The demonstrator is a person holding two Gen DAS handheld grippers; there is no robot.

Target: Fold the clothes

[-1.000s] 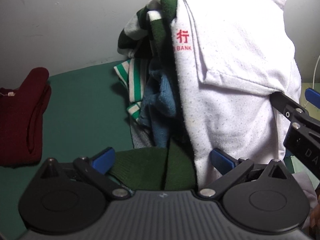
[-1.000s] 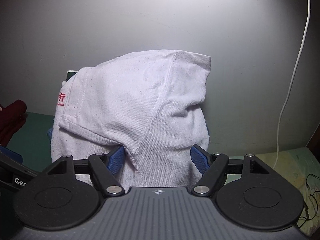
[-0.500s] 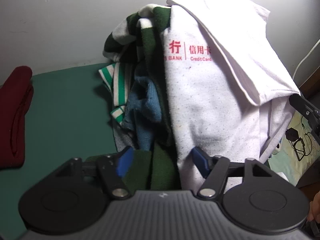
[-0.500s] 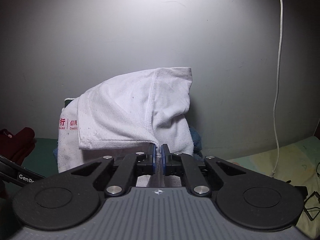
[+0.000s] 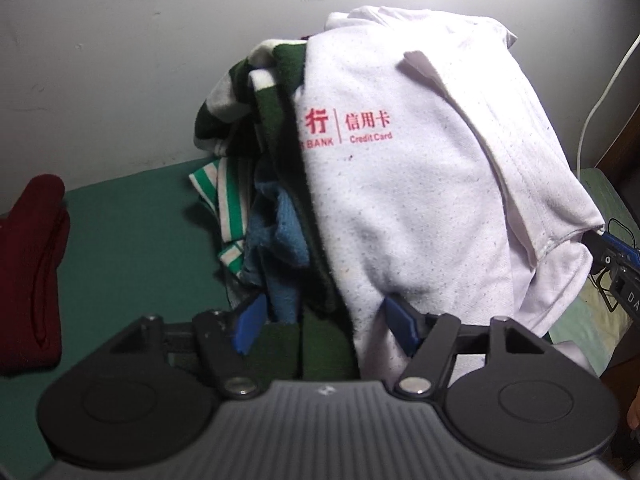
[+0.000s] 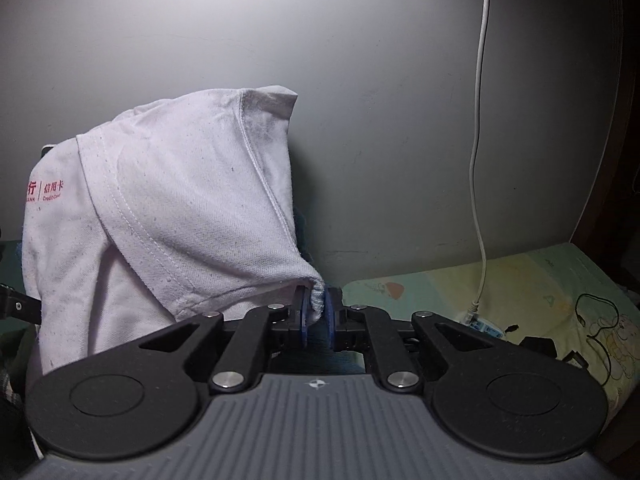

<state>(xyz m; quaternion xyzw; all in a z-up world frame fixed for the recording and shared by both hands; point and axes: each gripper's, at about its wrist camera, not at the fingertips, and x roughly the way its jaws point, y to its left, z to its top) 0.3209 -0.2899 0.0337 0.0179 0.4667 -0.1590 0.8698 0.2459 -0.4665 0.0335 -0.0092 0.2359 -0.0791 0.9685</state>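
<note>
A white T-shirt (image 5: 420,208) with red print lies draped over a heap of clothes (image 5: 272,208) with green, striped and blue pieces on a green surface. My left gripper (image 5: 324,320) is open at the foot of the heap, its blue pads on either side of dark green cloth and the shirt's lower edge. My right gripper (image 6: 316,316) is shut on a corner of the white T-shirt (image 6: 168,216) and holds it out to the right. The right gripper also shows at the right edge of the left wrist view (image 5: 616,256).
A folded dark red garment (image 5: 32,264) lies at the left on the green surface (image 5: 132,256). A grey wall (image 6: 360,80) stands close behind. A white cable (image 6: 480,140) hangs at the right over a pale printed sheet (image 6: 540,288) with black wires.
My right gripper closed on the shirt's corner and pulled it out to the right. My left gripper drew back a little and its jaws narrowed but stayed open.
</note>
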